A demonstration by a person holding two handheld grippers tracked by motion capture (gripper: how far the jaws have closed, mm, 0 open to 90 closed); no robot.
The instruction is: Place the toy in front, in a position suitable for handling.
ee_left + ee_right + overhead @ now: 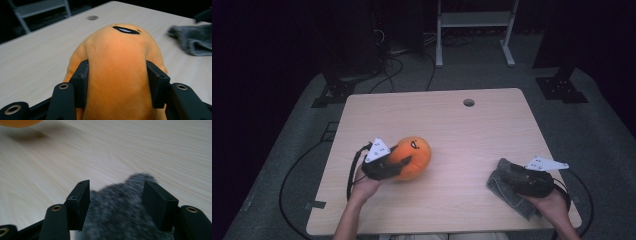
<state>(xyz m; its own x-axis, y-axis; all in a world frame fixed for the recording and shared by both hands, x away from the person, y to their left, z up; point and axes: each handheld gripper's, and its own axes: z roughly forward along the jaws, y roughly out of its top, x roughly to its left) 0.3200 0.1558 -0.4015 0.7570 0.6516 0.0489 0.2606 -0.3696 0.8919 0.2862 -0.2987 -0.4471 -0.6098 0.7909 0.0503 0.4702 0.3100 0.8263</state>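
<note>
On the pale wooden table [447, 125], which is standing on grey carpet in a dark room with a white metal frame [474, 30] beyond its cable hole [469, 102], the left gripper [384, 167] is squeezing an orange plush toy [117, 72] with a stitched black mouth, near the hole's left front. Well to the right of that hole, the right gripper [116, 205] is straddling a fuzzy grey cloth [122, 212], jaws parted, pads not visibly pressing.

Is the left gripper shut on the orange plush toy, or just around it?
Shut on it. In the left gripper view both jaws of the left gripper press into the orange plush toy, denting its sides.
</note>
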